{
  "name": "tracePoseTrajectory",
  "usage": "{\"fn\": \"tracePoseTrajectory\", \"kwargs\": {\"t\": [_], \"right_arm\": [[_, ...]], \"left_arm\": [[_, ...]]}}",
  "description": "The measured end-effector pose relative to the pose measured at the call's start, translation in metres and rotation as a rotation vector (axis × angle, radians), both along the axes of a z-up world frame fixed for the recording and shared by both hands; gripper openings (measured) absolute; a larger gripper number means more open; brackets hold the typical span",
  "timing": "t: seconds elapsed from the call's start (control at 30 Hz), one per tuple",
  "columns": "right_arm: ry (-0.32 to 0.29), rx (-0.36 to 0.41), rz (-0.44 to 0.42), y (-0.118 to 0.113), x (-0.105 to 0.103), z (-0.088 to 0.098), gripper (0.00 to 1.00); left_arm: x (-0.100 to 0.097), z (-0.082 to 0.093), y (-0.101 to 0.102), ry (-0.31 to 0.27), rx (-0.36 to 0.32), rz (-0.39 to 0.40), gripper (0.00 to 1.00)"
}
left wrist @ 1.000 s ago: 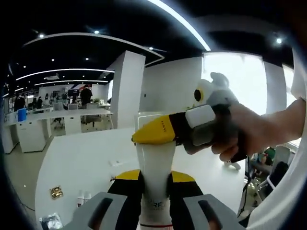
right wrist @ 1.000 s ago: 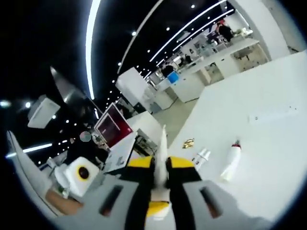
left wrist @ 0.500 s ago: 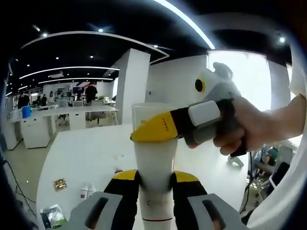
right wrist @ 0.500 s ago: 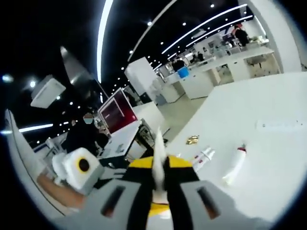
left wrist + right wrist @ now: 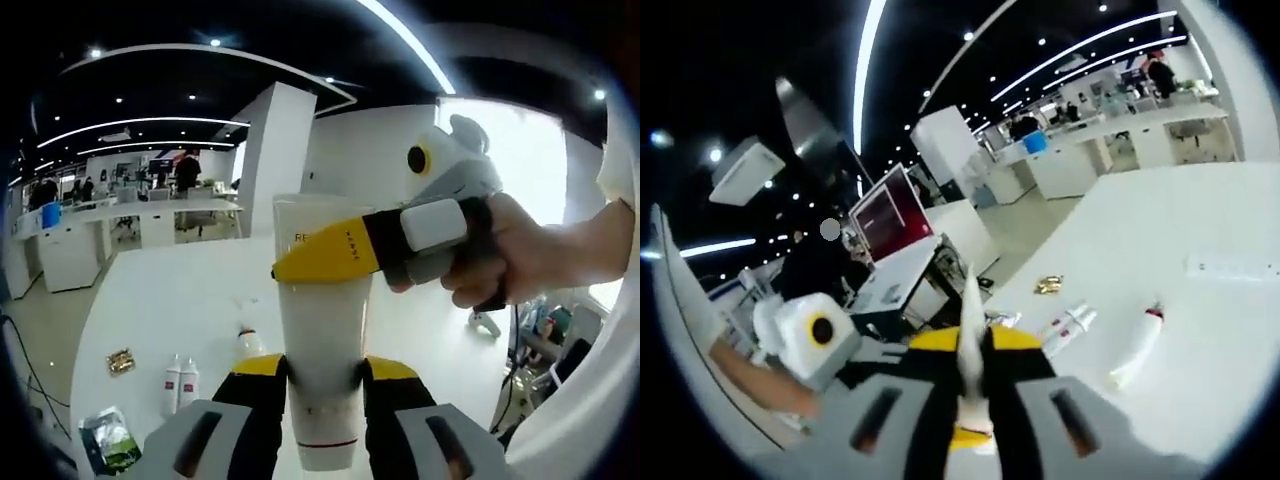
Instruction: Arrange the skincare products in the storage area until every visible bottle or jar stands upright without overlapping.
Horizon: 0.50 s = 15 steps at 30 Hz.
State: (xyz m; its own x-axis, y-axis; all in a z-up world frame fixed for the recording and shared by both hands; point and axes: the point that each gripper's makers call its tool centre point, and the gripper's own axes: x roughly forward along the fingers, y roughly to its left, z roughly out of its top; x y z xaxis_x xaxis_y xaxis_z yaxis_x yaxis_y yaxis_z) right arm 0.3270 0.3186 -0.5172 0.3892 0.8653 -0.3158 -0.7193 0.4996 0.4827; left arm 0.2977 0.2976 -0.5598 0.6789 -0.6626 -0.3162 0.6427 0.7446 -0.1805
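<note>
In the left gripper view, my left gripper [image 5: 322,385] holds a white tube [image 5: 322,340] upright above the white desk [image 5: 170,310], its yellow-tipped fingers [image 5: 262,372] clamped on the tube's lower body, just above a thin red line near the tube's lower end. My right gripper [image 5: 330,255] enters this view from the right, carried in a hand [image 5: 510,262], and its yellow fingers are closed flat across the tube's upper part, just below the broad top edge, so both grippers grasp the same tube. In the right gripper view, I see the tube [image 5: 971,340] edge-on as a thin white blade rising between the right gripper's [image 5: 973,350] closed fingers [image 5: 933,342], with the left gripper's body to the left of the tube. Beyond the tube in the left gripper view, on the desk, two small white bottles [image 5: 179,382] with red bands lie side by side, a white bottle [image 5: 249,345] lies just beside the tube's left edge, a small gold item [image 5: 120,361] lies farther left, and a dark packet [image 5: 108,440] sits near the desk's edge. In the right gripper view the small bottles [image 5: 1070,325] lie right of the tube, the white bottle [image 5: 1137,350], red at one end, lies on its side farther right, and the gold item [image 5: 1047,285] lies above them.
</note>
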Motion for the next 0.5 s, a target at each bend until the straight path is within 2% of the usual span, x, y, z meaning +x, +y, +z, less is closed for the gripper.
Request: {"fn": "tracePoseTrajectory", "kwargs": {"t": [0.23,0.37,0.5], "right_arm": [[-0.005,-0.026,-0.008,-0.011,-0.007,-0.011,0.09],[-0.012,-0.038,-0.015,-0.018,-0.012,-0.018,0.09],[0.002,-0.041,-0.027,-0.027,-0.016,-0.026,0.09]], "left_arm": [[-0.012,-0.01,-0.004,0.044,0.003,-0.04,0.32],[-0.014,-0.011,-0.005,0.057,-0.005,-0.051,0.36],[-0.017,-0.012,-0.005,0.06,-0.005,-0.066,0.35]]}}
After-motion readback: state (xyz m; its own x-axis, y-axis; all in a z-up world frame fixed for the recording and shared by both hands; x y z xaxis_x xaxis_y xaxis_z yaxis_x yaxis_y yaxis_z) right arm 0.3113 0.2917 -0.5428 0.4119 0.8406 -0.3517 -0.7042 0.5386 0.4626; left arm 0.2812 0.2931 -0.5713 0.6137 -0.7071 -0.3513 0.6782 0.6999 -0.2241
